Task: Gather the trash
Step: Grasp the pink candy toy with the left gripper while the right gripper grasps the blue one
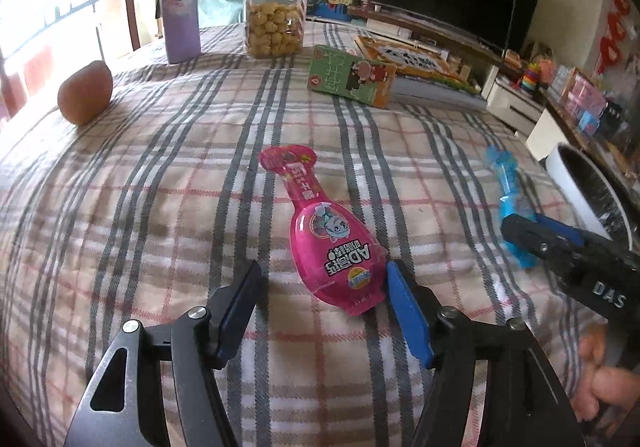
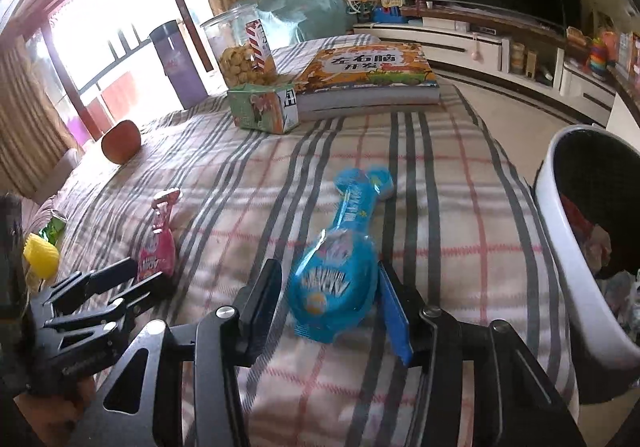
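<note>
A pink lollipop wrapper lies on the plaid tablecloth. My left gripper is open, its jaws on either side of the wrapper's wide end, the right finger touching its edge. A blue lollipop wrapper lies in front of my right gripper, which is open around its wide end. The blue wrapper also shows in the left wrist view, the pink one in the right wrist view. A white trash bin with a black liner stands at the table's right edge.
Further back stand a purple bottle, a clear jar of snacks, a green carton, a book and a round fruit. A yellow thing and a green wrapper lie at the left.
</note>
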